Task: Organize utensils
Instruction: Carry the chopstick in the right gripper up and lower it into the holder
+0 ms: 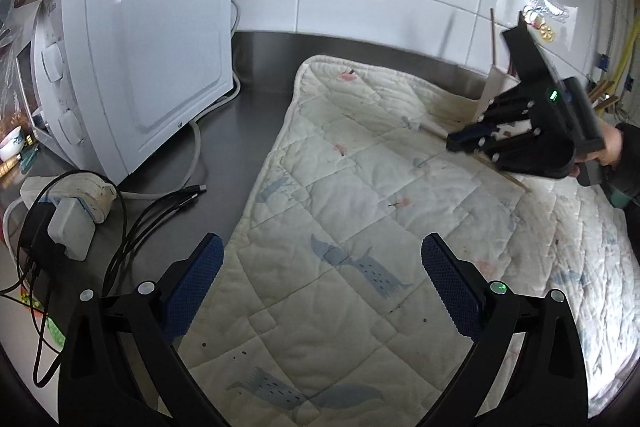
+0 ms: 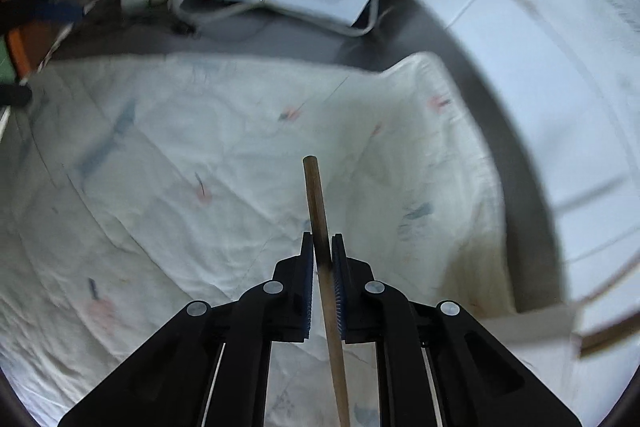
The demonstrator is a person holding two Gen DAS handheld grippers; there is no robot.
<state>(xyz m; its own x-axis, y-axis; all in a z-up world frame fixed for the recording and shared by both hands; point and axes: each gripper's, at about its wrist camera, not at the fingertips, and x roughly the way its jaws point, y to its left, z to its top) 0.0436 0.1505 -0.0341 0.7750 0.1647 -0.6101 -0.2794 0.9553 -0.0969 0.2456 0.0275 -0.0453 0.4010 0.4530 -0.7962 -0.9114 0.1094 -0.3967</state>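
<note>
Wooden chopstick (image 2: 316, 203) is clamped between the closed jaws of the right gripper (image 2: 322, 247) above the quilted mat (image 1: 340, 195), while the left gripper (image 1: 322, 255) hangs wide open, empty, over the same mat.

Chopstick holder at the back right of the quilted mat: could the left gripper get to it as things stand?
Probably not directly. The left gripper is open and empty above the quilted mat, but the right gripper, shut on a chopstick, sits right in front of the chopstick holder.
</note>
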